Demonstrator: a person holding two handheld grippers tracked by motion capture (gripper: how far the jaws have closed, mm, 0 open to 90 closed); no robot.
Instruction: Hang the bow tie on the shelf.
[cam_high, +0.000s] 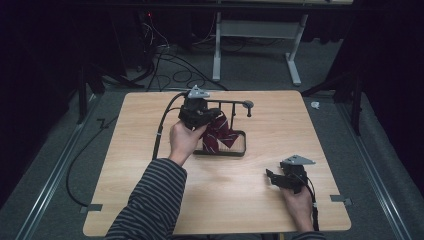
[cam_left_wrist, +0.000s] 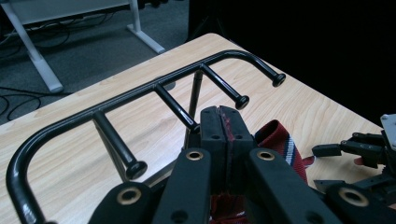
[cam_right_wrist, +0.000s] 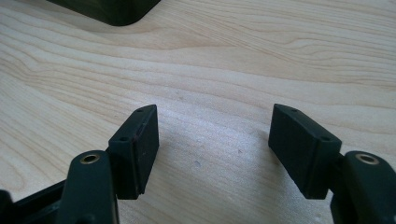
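A dark red striped necktie (cam_high: 218, 132) hangs in front of a black metal rack (cam_high: 235, 105) with several pegs, at the table's middle back. My left gripper (cam_high: 199, 116) is beside the rack's rail, shut on the tie. In the left gripper view the jaws are pressed together on red fabric, and the tie (cam_left_wrist: 279, 140) bulges out to their right, just below the pegged rail (cam_left_wrist: 154, 87). My right gripper (cam_high: 278, 177) rests low over the wood at the front right, open with nothing between its fingers (cam_right_wrist: 136, 148).
The rack's black base frame (cam_high: 241, 149) lies flat on the wooden table (cam_high: 125, 165). A corner of that base (cam_right_wrist: 116, 11) lies ahead of the right gripper. Cables trail off both grippers. A white desk frame (cam_high: 260, 35) stands on the floor behind.
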